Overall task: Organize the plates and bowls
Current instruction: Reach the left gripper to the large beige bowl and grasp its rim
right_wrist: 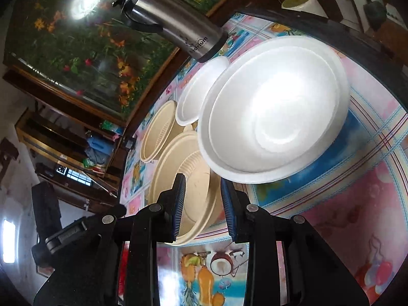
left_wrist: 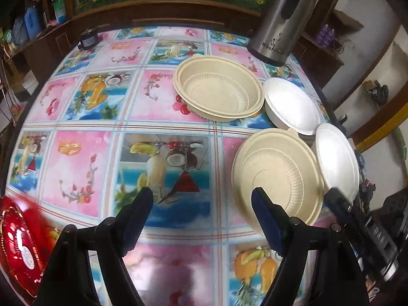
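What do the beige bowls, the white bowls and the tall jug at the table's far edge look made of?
Beige bowls: probably molded plant fibre or matte plastic, with a dull speckled surface and ribbed inner walls. White bowls: likely foam or thin plastic, smooth, with a soft sheen and a thin rolled rim. Jug: brushed stainless steel, streaky grey reflections, with a dark base and printed lettering.

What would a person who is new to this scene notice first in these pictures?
First the bright fruit-patterned tablecloth. On its right side lie two beige bowls and two white bowls, with a steel thermos behind. The right hand-held gripper, open, is near the closest white bowl.
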Demonstrator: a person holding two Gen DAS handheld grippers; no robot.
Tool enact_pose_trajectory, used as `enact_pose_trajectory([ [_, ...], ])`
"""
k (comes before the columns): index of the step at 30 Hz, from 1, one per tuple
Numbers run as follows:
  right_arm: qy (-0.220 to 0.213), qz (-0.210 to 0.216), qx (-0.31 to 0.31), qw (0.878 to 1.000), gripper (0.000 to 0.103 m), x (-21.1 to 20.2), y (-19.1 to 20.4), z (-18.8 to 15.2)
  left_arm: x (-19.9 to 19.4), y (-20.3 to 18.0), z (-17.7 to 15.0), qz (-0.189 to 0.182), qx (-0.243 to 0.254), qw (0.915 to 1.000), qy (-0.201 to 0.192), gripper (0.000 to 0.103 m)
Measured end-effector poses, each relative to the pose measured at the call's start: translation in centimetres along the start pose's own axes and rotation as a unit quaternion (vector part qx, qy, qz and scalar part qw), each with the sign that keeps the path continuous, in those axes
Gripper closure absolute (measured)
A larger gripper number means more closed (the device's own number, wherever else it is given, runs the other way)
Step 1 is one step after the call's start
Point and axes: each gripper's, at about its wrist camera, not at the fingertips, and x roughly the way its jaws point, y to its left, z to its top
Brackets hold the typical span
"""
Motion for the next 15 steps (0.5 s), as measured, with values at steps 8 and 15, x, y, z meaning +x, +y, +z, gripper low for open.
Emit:
enact_pose_trajectory([
  [8, 0.000, 0.005, -0.006, 1.000, 0.075, 0.2, 0.3, -0.3, 2.0, -0.6, 0.9, -0.002, -0.015, 0.9998, 0.010, 0.023],
  [15, 0.015, 0.013, -0.014, 1.000, 0.075, 1.0, 0.6, -0.3, 2.9, -2.2, 1.3, -0.041, -0.004, 0.9991, 0.013, 0.023],
])
